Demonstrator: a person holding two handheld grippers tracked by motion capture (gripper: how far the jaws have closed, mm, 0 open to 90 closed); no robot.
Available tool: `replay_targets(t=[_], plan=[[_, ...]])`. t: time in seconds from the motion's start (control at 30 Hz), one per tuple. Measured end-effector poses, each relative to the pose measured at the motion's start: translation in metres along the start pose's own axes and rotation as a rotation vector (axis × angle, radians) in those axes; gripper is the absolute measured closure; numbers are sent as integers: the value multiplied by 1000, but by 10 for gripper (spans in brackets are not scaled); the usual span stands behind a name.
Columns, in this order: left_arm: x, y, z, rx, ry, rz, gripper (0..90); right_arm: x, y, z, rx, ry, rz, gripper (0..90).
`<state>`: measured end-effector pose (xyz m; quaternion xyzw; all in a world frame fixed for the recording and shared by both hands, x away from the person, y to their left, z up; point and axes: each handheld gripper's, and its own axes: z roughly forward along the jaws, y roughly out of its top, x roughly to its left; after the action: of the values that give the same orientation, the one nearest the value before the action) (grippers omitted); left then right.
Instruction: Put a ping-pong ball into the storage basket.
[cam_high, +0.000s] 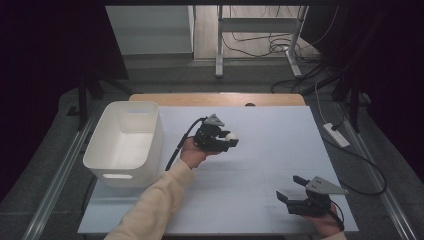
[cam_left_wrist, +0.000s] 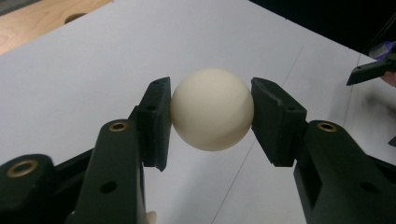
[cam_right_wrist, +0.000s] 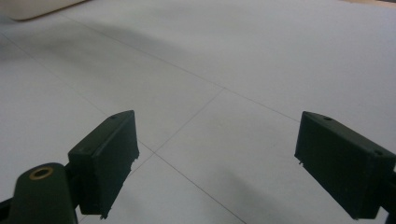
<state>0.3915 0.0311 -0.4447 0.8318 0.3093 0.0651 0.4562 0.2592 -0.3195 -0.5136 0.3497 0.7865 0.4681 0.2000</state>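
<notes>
The ball (cam_left_wrist: 212, 109) was pinched at its widest by the left gripper (cam_left_wrist: 210, 116); smooth, probably light and slippery. The right gripper (cam_right_wrist: 217, 163) was held wide open, empty.

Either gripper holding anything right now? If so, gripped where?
The left gripper holds a cream ball, pads pressed on its opposite sides at mid-height. The right gripper is open, nothing between its jaws.

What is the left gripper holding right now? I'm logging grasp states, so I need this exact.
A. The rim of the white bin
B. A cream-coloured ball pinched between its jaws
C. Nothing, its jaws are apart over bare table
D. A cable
B: in the left gripper view the two black jaws of the left gripper press on either side of a cream ball, and the high view shows it beside the white bin.
</notes>
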Motion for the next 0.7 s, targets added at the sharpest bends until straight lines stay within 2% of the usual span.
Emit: replay_targets(t=[0.2,0.7], plan=[[0,2,-6,-31,-6,-5,509,0,0,0,-2,0,-2,132],[-2,6,-18,-67,-3,-2,509,0,0,0,-2,2,-4,132]])
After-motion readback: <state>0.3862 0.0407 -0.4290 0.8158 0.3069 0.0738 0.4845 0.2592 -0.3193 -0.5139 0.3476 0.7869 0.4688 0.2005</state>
